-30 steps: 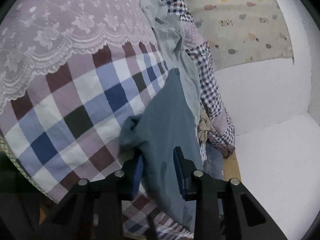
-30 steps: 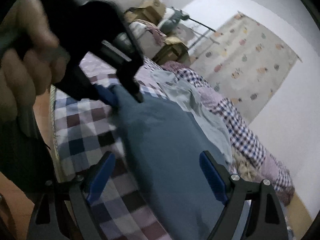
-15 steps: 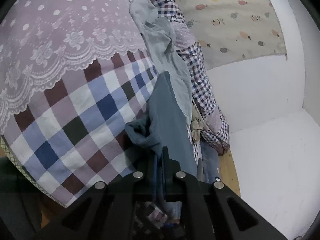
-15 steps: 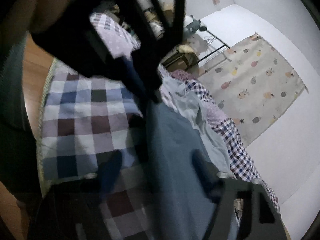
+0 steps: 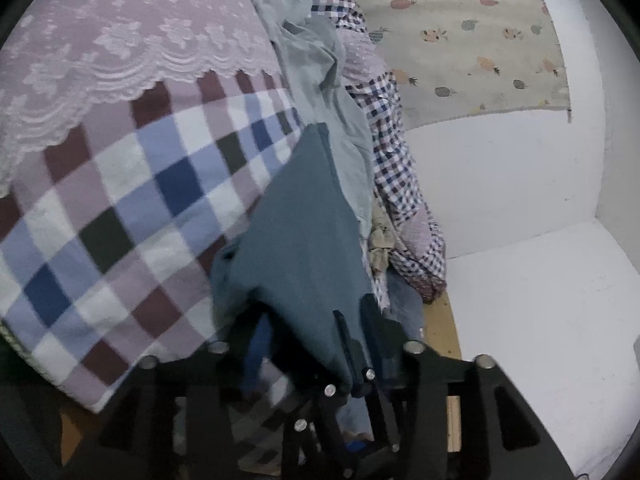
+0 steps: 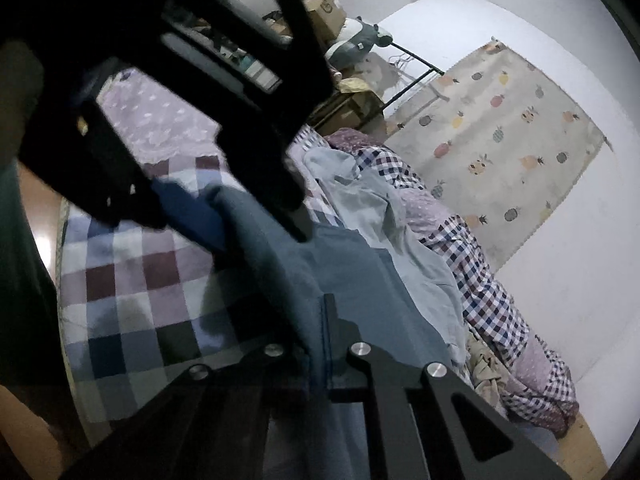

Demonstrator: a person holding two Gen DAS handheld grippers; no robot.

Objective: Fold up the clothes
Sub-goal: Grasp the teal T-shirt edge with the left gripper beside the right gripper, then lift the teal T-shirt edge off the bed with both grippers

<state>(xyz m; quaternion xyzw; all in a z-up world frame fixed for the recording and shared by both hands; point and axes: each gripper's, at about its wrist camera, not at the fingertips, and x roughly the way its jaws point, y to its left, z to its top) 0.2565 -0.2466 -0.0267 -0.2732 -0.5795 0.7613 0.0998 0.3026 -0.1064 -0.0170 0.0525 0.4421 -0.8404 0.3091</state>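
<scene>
Reopened since before, left claw (image 5: 316, 344) spreads over teal-blue cotton garment (image 5: 304, 232); right claw (image 6: 326, 328), crossing beneath, clamps its edge.

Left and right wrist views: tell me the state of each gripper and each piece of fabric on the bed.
left gripper: open, fingers either side of the teal garment's bunched end.
right gripper: shut on the teal garment.
teal garment: unfolded, one end raised, the rest lying on the bed.
light blue garment: crumpled, unfolded.
checked quilt: bunched along the wall side.
checked sheet: spread flat.
</scene>
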